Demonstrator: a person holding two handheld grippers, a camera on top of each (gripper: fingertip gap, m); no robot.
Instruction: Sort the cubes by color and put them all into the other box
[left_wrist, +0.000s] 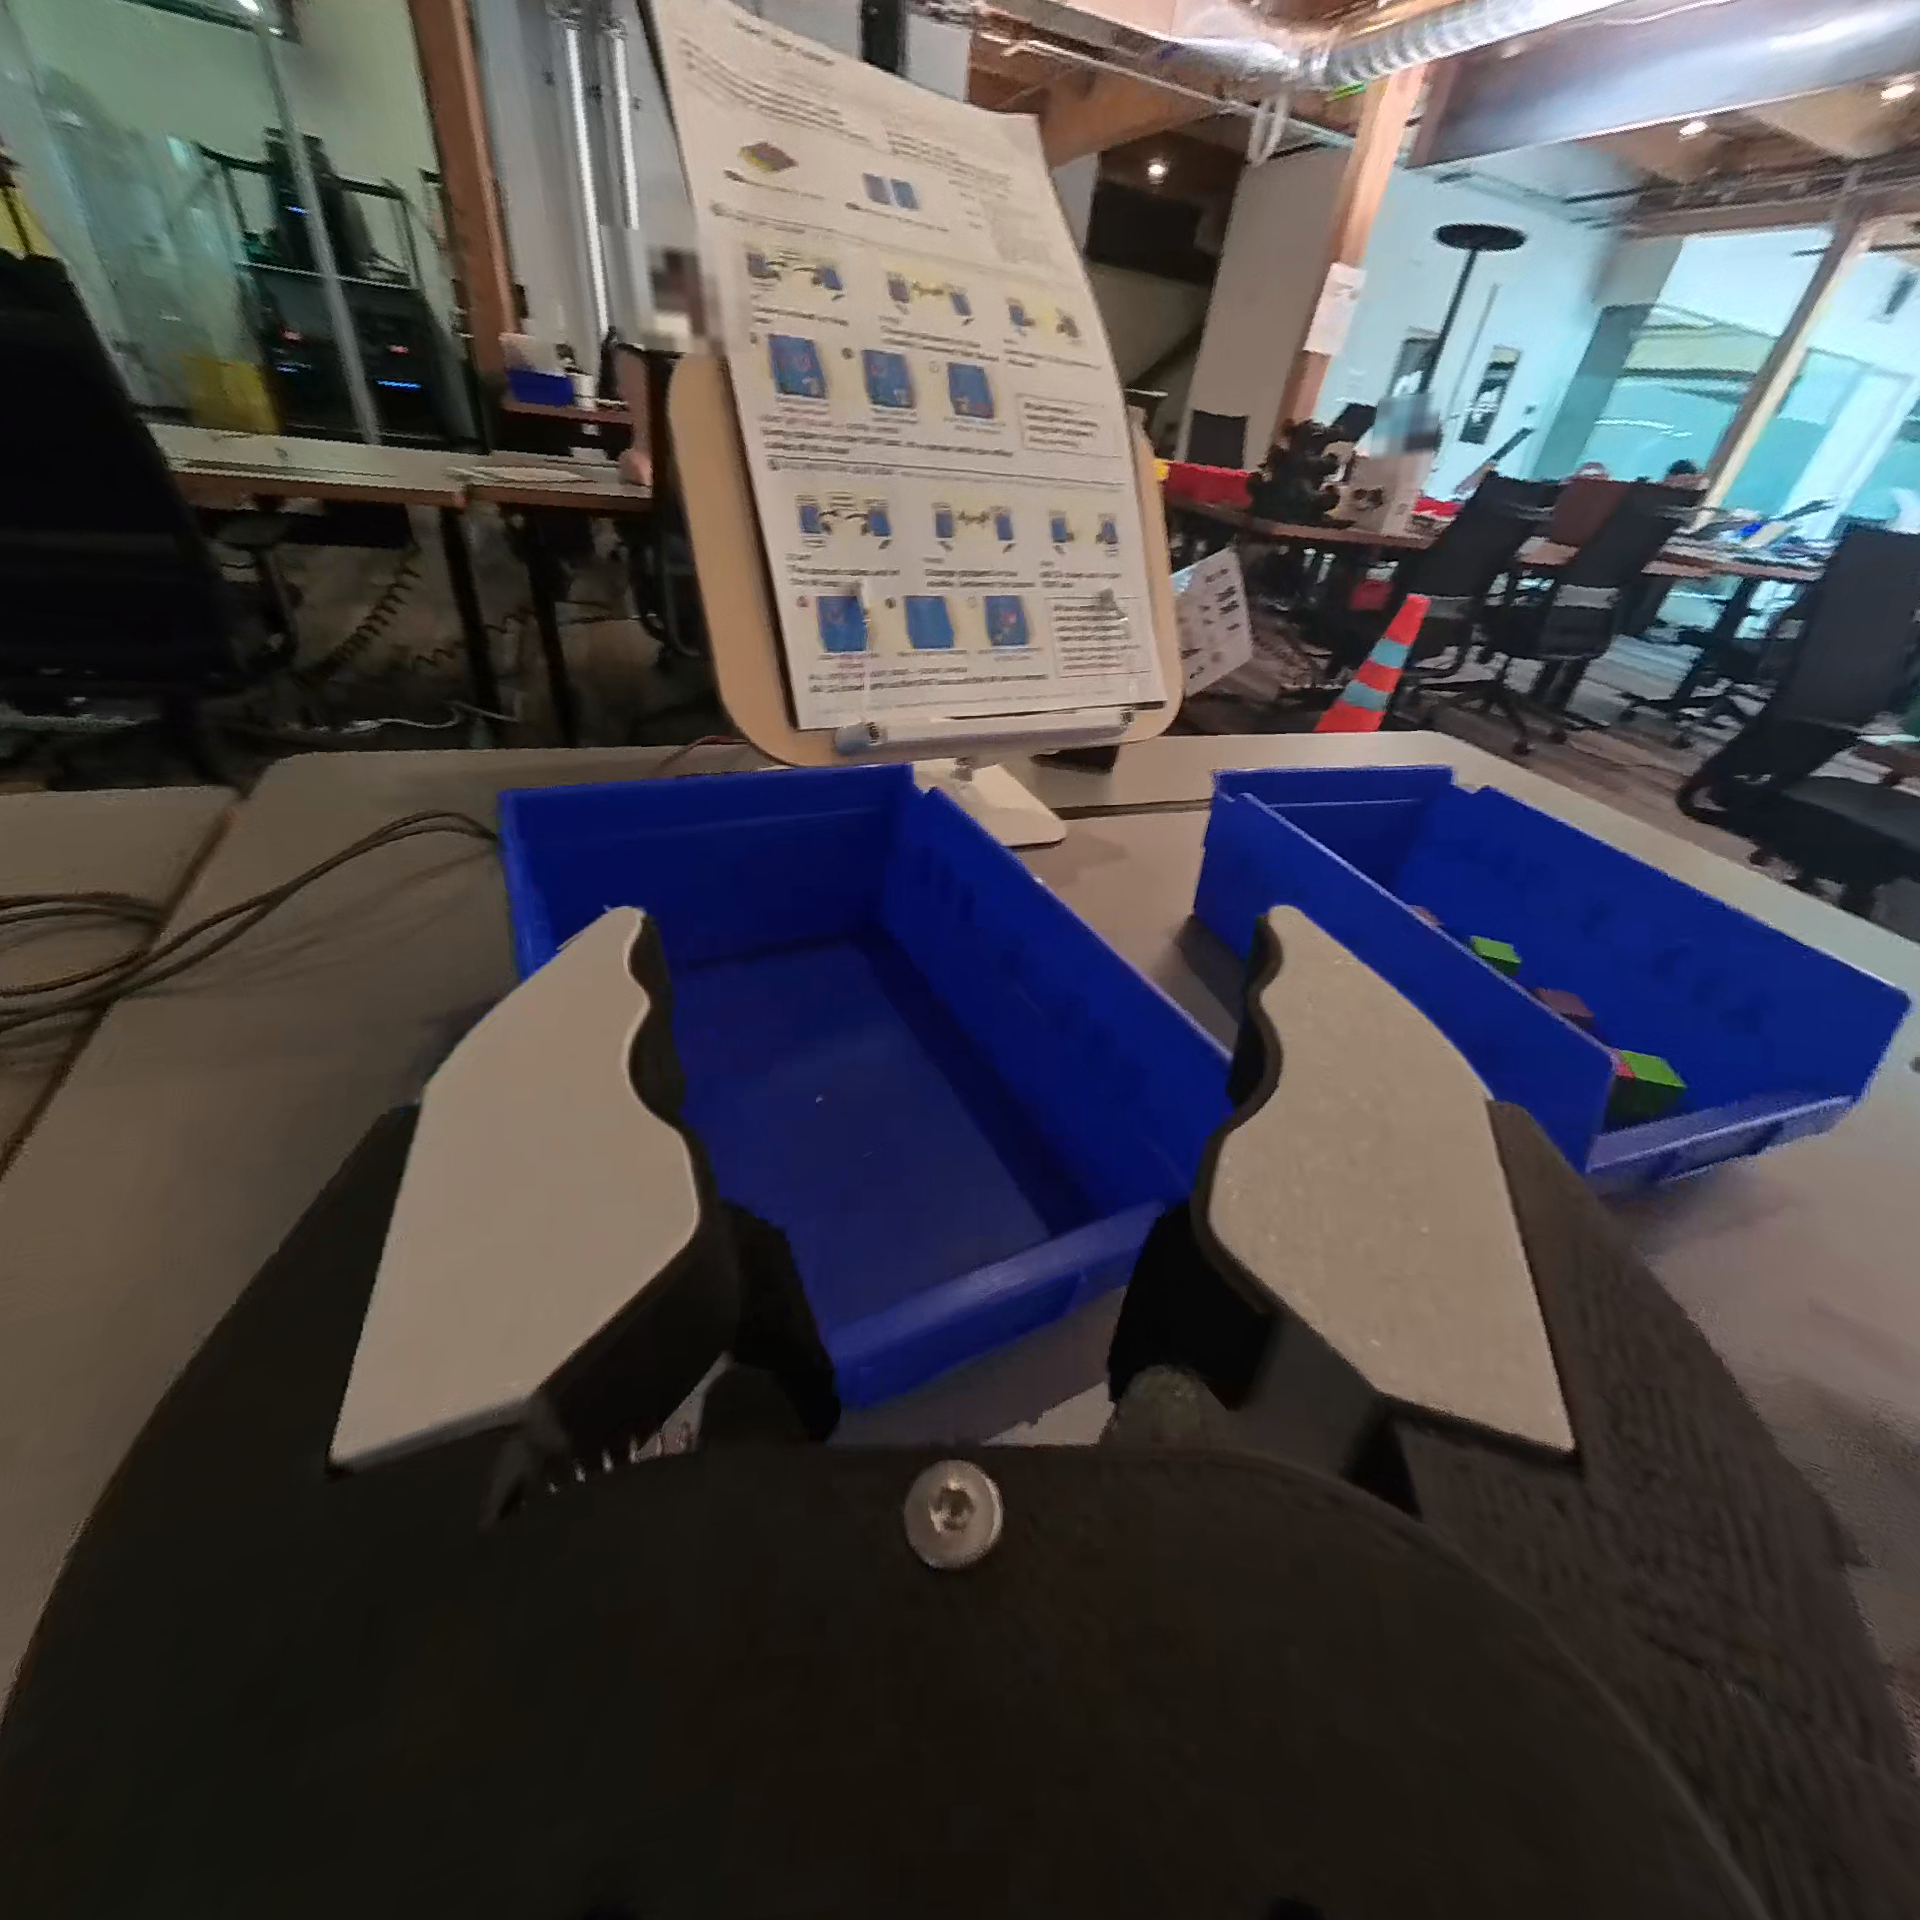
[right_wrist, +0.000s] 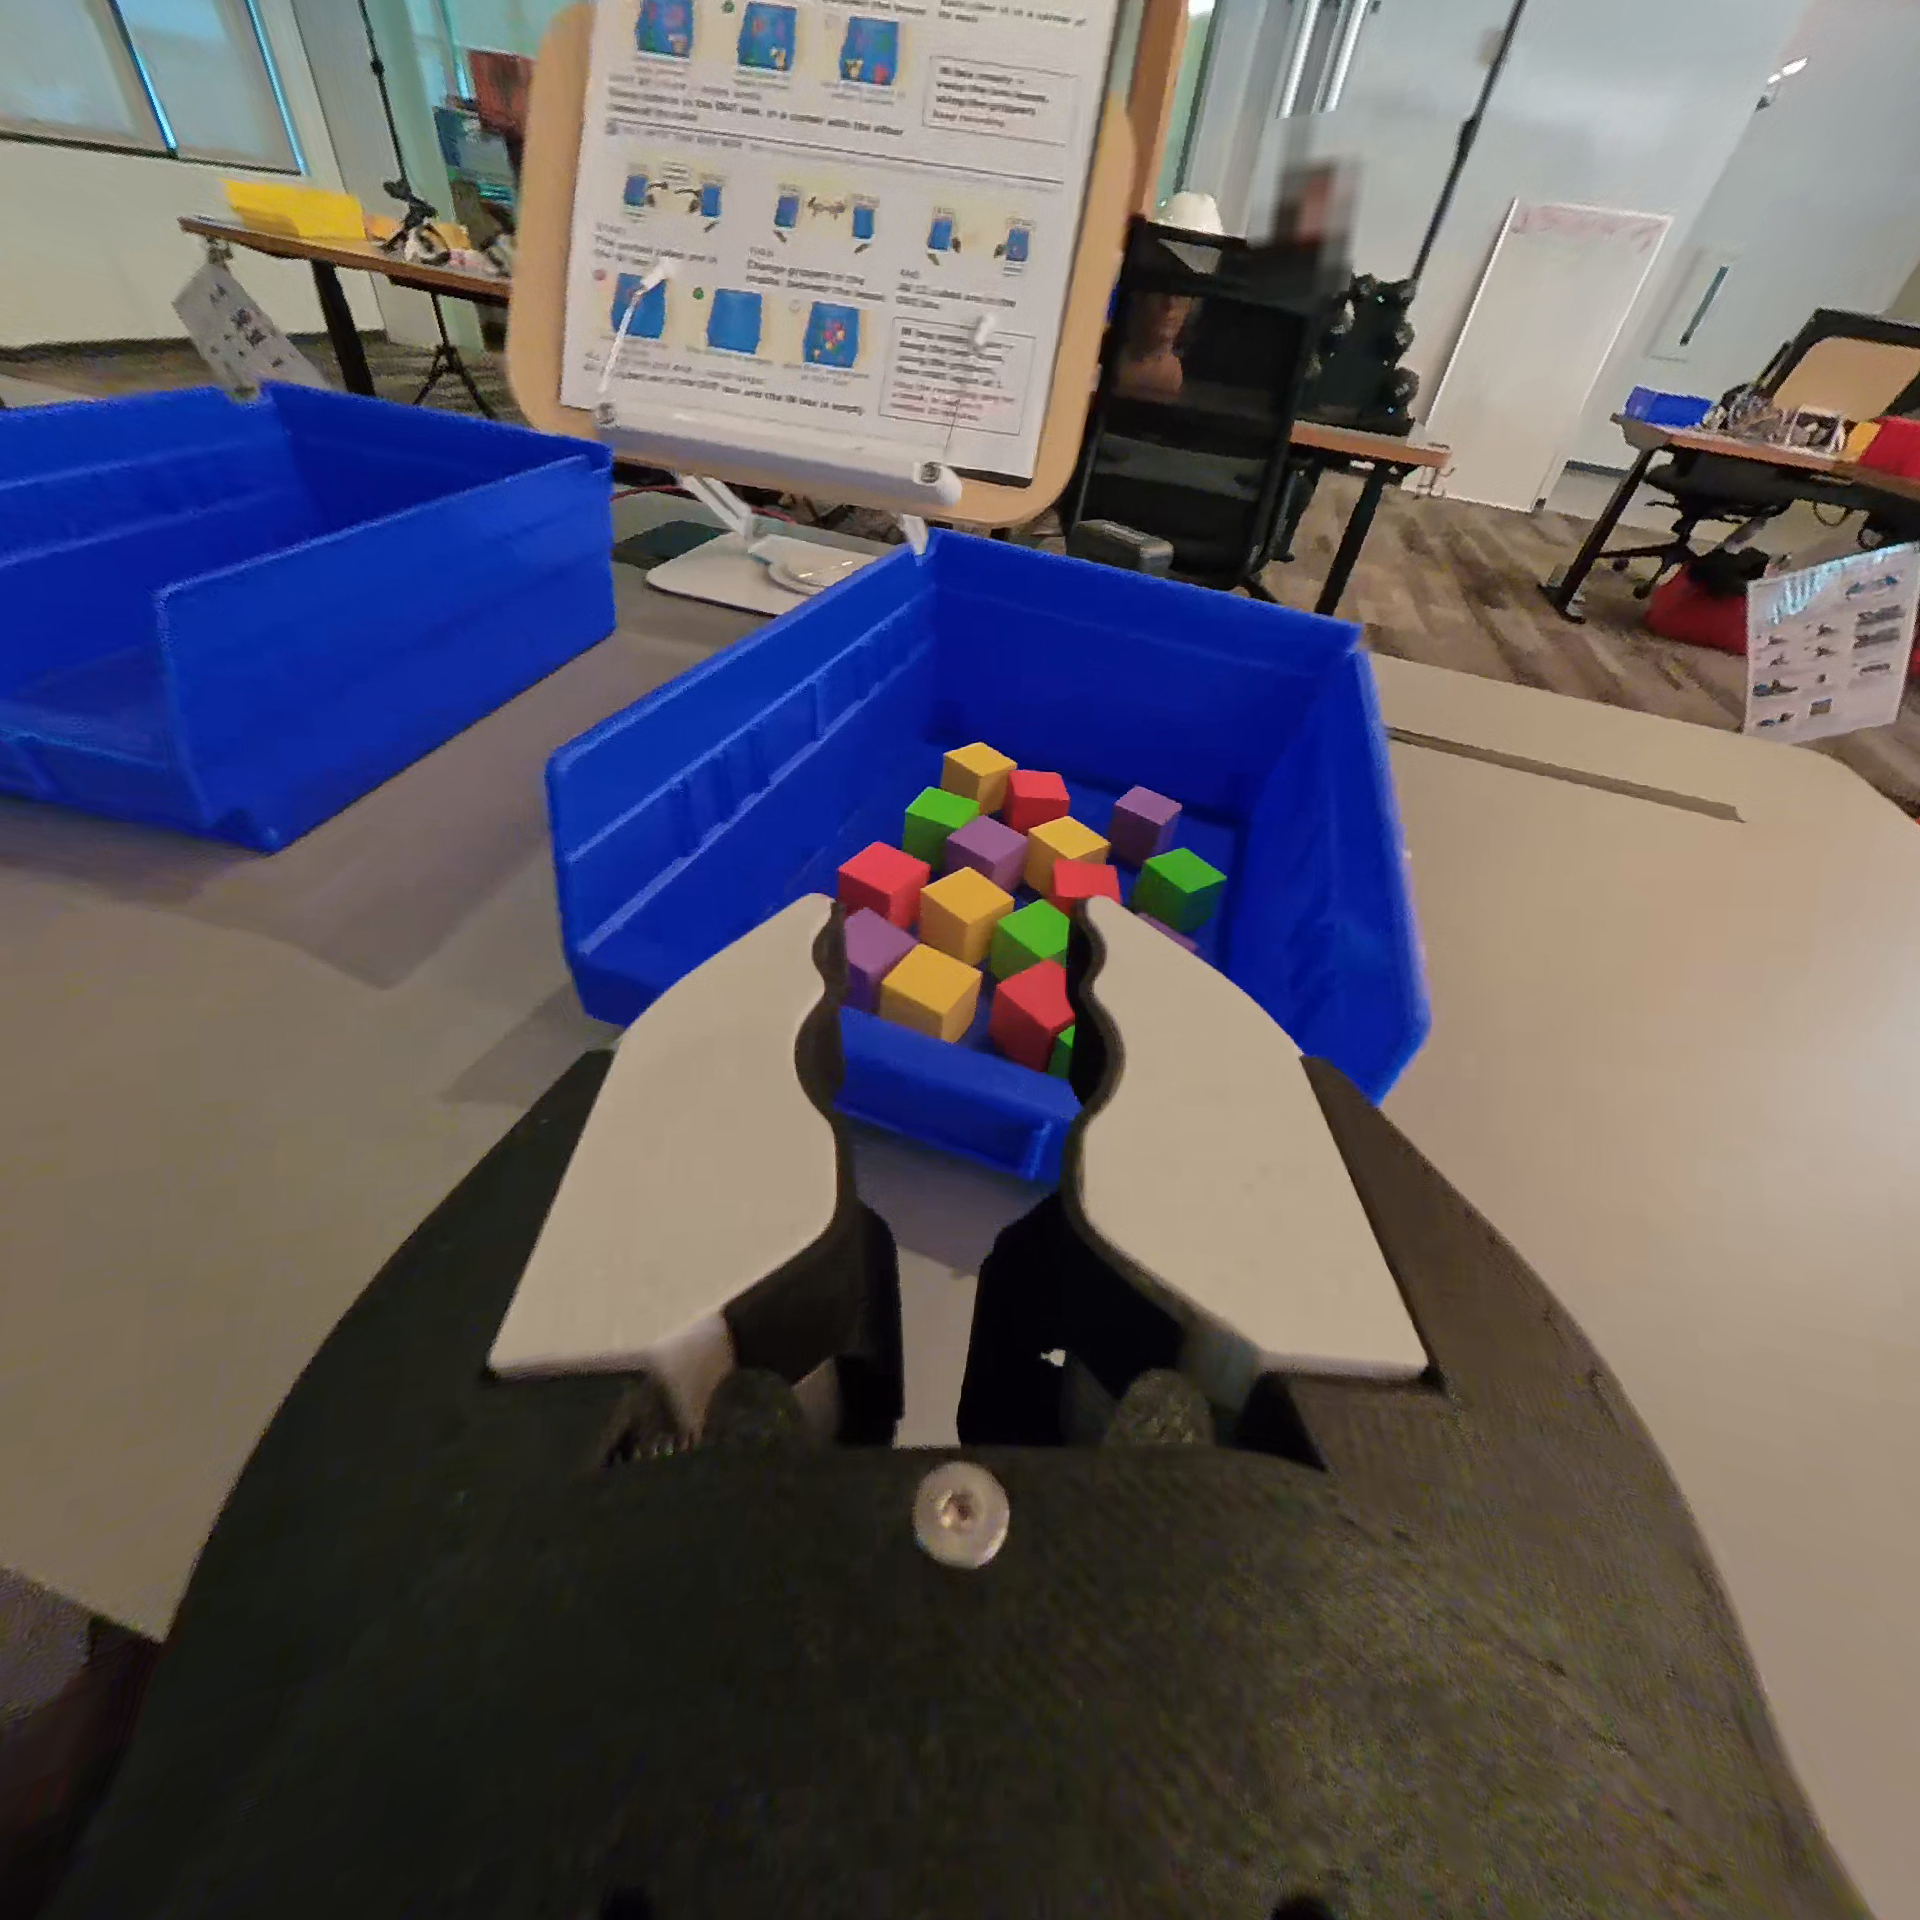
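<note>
The left wrist view is filled by the left gripper (left_wrist: 951, 935), its grey-plated fingers spread wide and nothing held, poised before the low front lip of an empty blue plastic bin (left_wrist: 727, 862) on the grey table (left_wrist: 260, 1039). The right gripper (right_wrist: 956, 914) is seen narrowed but parted, empty, near the second blue bin (right_wrist: 1320, 831), where small painted cubes (right_wrist: 966, 909) are heaped. A printed instruction sheet on a stand (left_wrist: 935, 436) is propped behind, probably for easy viewing.
</note>
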